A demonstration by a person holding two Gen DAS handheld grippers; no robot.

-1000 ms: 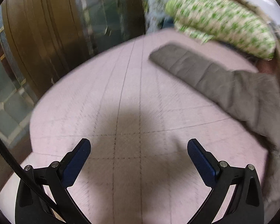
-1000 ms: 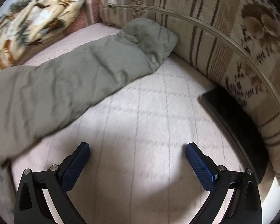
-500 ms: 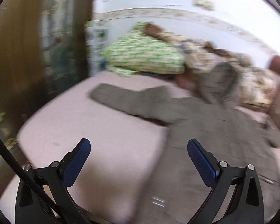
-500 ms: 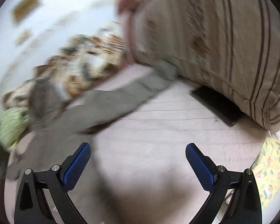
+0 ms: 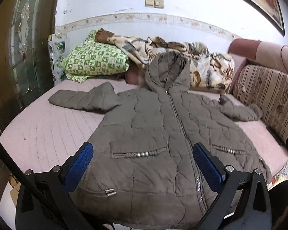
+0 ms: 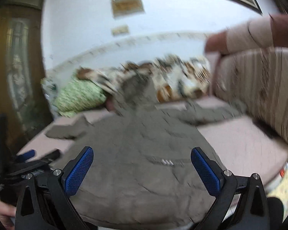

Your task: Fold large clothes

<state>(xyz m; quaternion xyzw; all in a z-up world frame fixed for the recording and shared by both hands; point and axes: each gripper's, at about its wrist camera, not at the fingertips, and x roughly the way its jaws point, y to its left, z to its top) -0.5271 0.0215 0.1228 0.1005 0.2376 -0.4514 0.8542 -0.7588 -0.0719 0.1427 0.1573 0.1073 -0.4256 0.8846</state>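
Note:
A grey-brown quilted hooded jacket [image 5: 159,126] lies face up and zipped on the pink bed [image 5: 48,132], both sleeves spread sideways, hood toward the wall. My left gripper [image 5: 143,161] hovers open above the jacket's hem, nothing between its blue pads. The right wrist view is blurred; there the jacket [image 6: 144,153] fills the middle, and my right gripper [image 6: 142,169] is open over its lower part. The left gripper [image 6: 26,159] shows at that view's left edge, with a hand [image 6: 2,214] below it.
A green checked quilt [image 5: 94,59] and a leaf-print blanket [image 5: 182,57] are piled at the bed's head. A striped cushion backrest [image 5: 266,97] runs along the right. A wood and glass door [image 5: 19,44] stands on the left.
Both grippers have pulled back from the sleeves and swung toward the middle, so the whole jacket is in view. Both stayed open.

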